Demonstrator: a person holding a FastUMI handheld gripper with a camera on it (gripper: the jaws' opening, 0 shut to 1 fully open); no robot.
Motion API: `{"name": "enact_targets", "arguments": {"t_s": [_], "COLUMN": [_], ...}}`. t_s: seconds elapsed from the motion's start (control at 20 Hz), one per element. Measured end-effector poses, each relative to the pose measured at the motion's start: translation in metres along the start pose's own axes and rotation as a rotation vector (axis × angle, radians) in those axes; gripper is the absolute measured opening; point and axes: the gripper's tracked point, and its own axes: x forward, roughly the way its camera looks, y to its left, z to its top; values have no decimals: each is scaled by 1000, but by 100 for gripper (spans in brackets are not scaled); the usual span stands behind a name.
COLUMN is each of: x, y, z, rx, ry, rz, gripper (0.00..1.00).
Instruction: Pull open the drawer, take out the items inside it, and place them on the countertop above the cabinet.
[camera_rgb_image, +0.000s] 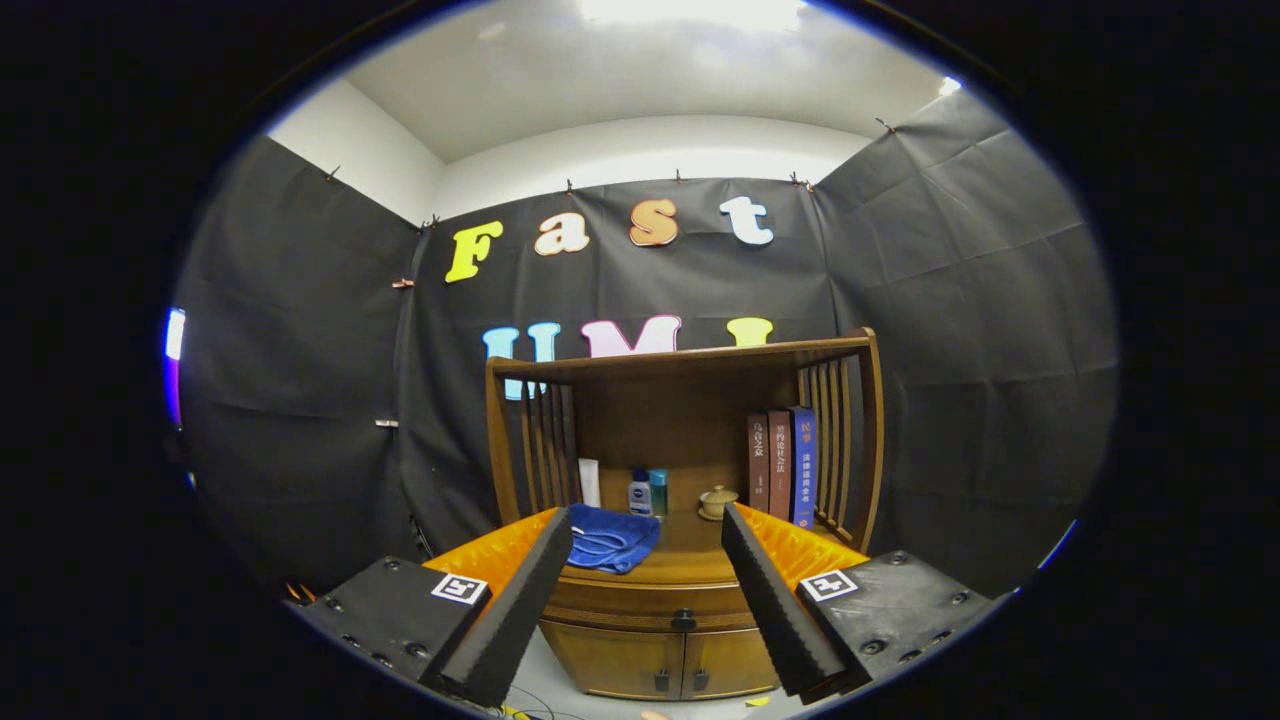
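A wooden cabinet (640, 655) stands ahead of me against the booth wall. Its drawer (640, 610) sits shut under the countertop (690, 560), with a small dark knob (683, 621) at the front. My gripper (645, 610) is open, its fingers spread wide with nothing between them, and the knob lies just beyond them, some way off. Below the drawer are two shut doors (655, 665). The drawer's contents are hidden.
A blue cloth (610, 538) lies on the countertop, left of centre. Further back stand a white tube (590, 482), two small bottles (647, 493) and a little lidded pot (717, 501). Three books (782, 465) lean upright at the right. Slatted wooden rails (850, 440) and a top shelf enclose the counter.
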Motion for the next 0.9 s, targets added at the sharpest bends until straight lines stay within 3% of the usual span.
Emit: {"name": "enact_targets", "arguments": {"t_s": [0.3, 0.9], "x": [18, 124], "y": [-9, -32], "z": [-44, -247], "rx": [15, 38], "ry": [66, 367], "rz": [-24, -58], "gripper": [97, 97]}}
